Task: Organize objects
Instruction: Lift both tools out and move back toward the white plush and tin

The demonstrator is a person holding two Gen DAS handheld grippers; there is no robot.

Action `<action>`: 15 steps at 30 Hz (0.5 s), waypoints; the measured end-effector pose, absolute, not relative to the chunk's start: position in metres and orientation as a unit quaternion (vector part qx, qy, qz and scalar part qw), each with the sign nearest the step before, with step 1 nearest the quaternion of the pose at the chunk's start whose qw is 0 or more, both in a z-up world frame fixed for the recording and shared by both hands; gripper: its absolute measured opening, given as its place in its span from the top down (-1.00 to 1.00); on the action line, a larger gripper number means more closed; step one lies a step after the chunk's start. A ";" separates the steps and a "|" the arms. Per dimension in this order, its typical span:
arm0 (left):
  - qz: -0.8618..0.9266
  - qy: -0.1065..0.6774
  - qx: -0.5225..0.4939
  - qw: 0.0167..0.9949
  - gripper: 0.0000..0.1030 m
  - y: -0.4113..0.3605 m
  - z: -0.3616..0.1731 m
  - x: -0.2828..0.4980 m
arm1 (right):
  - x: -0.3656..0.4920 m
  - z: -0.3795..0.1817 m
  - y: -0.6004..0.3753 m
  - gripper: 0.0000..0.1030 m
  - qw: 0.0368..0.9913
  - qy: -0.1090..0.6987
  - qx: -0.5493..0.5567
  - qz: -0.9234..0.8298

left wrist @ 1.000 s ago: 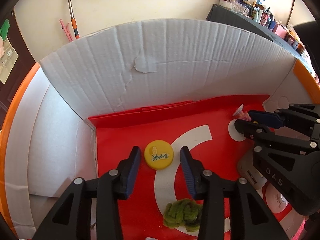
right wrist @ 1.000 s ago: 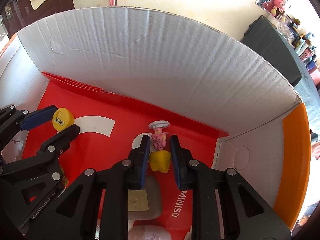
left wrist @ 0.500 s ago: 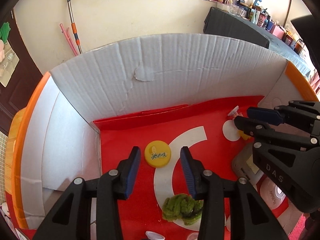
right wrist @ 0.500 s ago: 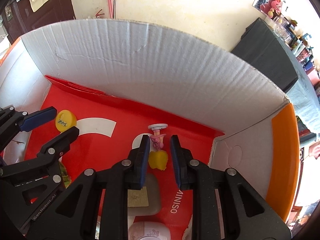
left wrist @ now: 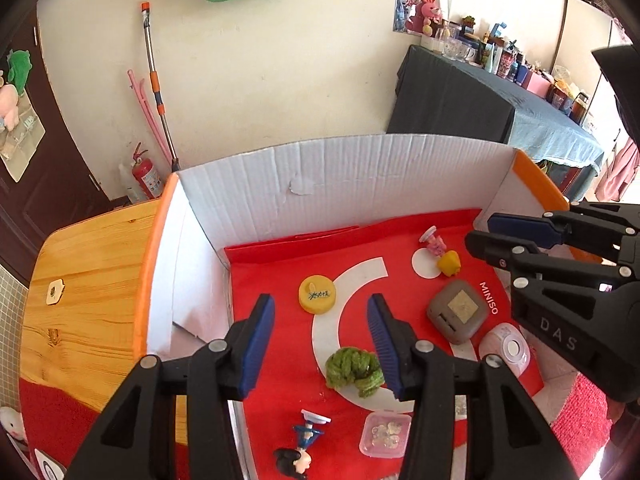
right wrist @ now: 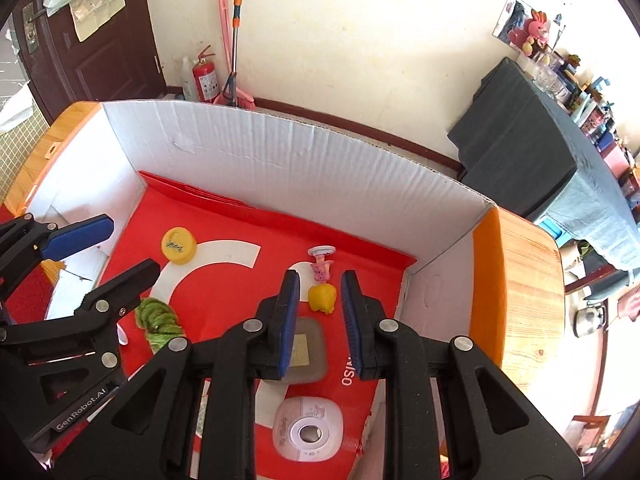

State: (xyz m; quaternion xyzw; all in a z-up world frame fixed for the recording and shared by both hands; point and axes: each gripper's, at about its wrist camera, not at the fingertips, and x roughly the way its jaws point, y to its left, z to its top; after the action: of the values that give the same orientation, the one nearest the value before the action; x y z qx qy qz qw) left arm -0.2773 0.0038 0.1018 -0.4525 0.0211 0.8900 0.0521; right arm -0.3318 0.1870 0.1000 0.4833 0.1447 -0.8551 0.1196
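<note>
Left wrist view: the left hand-held gripper [left wrist: 320, 322] hangs above the red bag [left wrist: 280, 360] that lines the floor of the cardboard box [left wrist: 360, 172]. Its jaws are opening, with nothing between the blue pads; the yellow cap [left wrist: 317, 293] lies flat on the bag below and beyond the tips, and the green yarn bundle [left wrist: 353, 367] lies nearer, just beside the right-hand finger. Further right lie the grey case [left wrist: 458, 311], the pink-white round device [left wrist: 505, 347] and the pink-and-yellow figurine [left wrist: 440, 252]. Near the bottom edge are a small clear box [left wrist: 386, 434] and a dark-haired figurine [left wrist: 302, 444]. The right hand-held gripper [left wrist: 480, 232] comes in from the right, its tips close together and carrying nothing.

Right wrist view: the right hand-held gripper [right wrist: 320, 298] stands as narrow as it goes, a slim gap between the pads and nothing clamped. The pink-and-yellow figurine [right wrist: 322, 286] lies on the bag beneath that gap, apart from the pads. The grey case [right wrist: 306, 350] is partly hidden behind the fingers. The left hand-held gripper [right wrist: 116, 246] shows at the left, above the yellow cap [right wrist: 179, 245].

As I judge it, this is the pause between placements: both figurine and cap sit inside the box, both tools are free. The next move probably calls for choosing an item that has yet to be sorted, opening wide enough to span it, and descending squarely so the pads meet its sides rather than its top.
</note>
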 end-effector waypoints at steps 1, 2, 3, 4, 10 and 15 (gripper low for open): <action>0.894 0.024 -0.445 0.051 -0.01 0.003 0.106 -0.272 | -0.332 0.100 0.191 0.60 0.122 0.144 0.479 -0.857; 0.897 0.025 -0.438 0.050 -0.03 0.002 0.112 -0.270 | -0.329 0.105 0.193 0.60 0.123 0.145 0.474 -0.860; 0.901 0.026 -0.431 0.050 -0.06 0.001 0.116 -0.265 | -0.323 0.110 0.191 0.60 0.124 0.144 0.467 -0.864; 0.904 0.026 -0.423 0.050 -0.07 0.000 0.120 -0.259 | -0.313 0.113 0.190 0.60 0.126 0.141 0.457 -0.869; 0.926 0.034 -0.370 0.059 -0.22 -0.006 0.144 -0.223 | -0.266 0.140 0.185 0.60 0.139 0.126 0.416 -0.890; 0.937 0.023 -0.339 0.077 -0.31 -0.009 0.156 -0.191 | -0.222 0.155 0.186 0.41 0.147 0.119 0.373 -0.908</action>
State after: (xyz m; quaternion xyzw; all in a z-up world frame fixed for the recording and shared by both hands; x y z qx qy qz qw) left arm -0.1906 -0.0088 0.1560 -0.3390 0.0231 0.9373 0.0774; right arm -0.2222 0.1863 0.1554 0.3727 0.1192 -0.9084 0.1475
